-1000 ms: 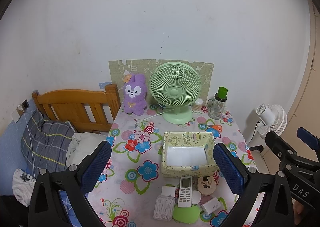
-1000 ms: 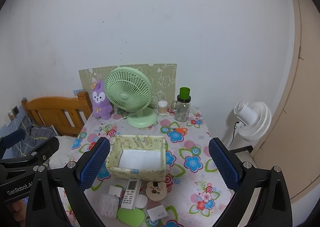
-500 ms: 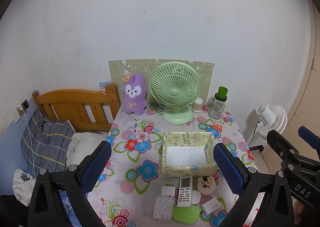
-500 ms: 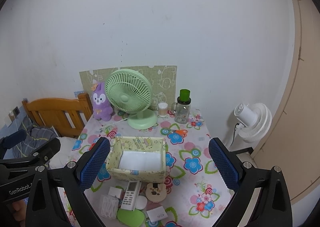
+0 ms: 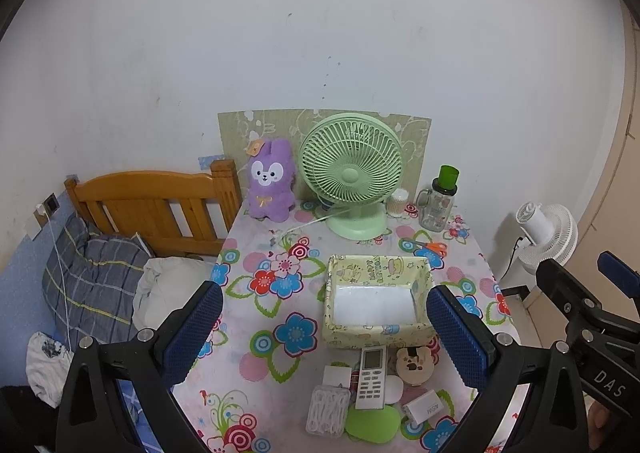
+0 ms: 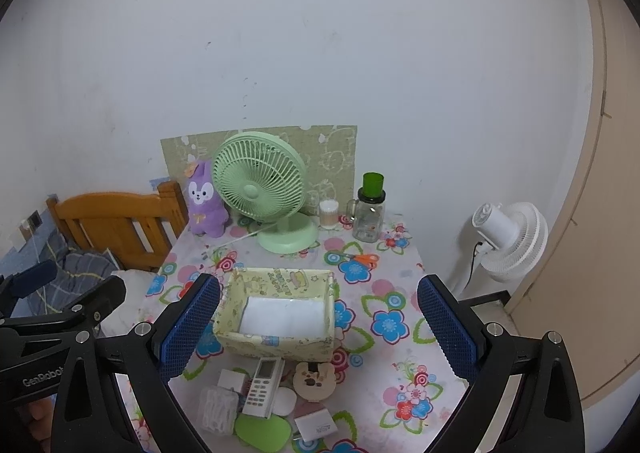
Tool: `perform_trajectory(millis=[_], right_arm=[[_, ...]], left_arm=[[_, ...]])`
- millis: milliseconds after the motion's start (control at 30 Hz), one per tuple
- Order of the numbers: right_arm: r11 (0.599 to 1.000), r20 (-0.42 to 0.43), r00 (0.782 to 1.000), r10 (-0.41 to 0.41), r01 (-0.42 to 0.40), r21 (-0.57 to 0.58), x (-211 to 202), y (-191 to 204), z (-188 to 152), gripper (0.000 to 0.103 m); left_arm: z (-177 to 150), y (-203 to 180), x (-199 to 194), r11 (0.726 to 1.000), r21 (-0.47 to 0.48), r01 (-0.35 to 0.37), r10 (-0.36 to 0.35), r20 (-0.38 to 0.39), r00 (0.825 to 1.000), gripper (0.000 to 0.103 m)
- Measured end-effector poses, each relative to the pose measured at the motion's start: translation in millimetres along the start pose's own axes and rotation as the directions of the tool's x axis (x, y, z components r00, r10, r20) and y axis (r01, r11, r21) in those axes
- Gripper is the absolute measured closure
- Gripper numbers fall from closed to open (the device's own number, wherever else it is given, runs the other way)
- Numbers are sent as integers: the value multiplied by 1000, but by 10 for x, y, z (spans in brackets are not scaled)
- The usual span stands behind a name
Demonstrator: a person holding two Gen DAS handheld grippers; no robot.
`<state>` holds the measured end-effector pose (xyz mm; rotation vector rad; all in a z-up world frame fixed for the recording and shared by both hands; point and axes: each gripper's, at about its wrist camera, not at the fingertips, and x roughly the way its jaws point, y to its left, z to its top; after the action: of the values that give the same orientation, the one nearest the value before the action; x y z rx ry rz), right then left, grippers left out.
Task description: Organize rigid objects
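Left wrist view: left gripper (image 5: 322, 331) spread wide, nothing between the blue pads (image 5: 194, 327), held high above the floral table (image 5: 256, 333). Yellow box (image 5: 378, 303) at centre, white floor bare. Small items clustered at 6 o'clock of the box: remote (image 5: 372, 373), bear disc (image 5: 415, 361), green oval (image 5: 372, 423), clear case (image 5: 328, 411), white block (image 5: 425, 407). Green fan (image 5: 351, 177) at 12, plush (image 5: 270, 181) at 11, jar (image 5: 439, 201) at 1, scissors (image 5: 428, 247) near it.

Right wrist view: right gripper (image 6: 318, 327) likewise spread, holding nothing. Box (image 6: 280, 313) between the fingers, remote (image 6: 262, 383) and bear disc (image 6: 314, 379) at 6 o'clock of it. White floor fan (image 6: 510, 241) at 3, off the table.
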<state>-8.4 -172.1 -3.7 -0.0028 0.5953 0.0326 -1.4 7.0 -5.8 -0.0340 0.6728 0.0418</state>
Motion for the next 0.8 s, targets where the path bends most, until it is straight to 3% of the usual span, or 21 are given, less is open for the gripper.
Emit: perform_trajectory(millis=[467, 800], right_arm=[[1000, -45, 999, 14, -15, -11, 191, -2, -138, 3], [998, -110, 993, 53, -49, 41, 461, -71, -365, 3]], left_arm=[[-116, -31, 229, 1000, 4, -13, 14, -49, 999, 0], [-272, -64, 455, 1000, 25, -15, 17, -79, 997, 0]])
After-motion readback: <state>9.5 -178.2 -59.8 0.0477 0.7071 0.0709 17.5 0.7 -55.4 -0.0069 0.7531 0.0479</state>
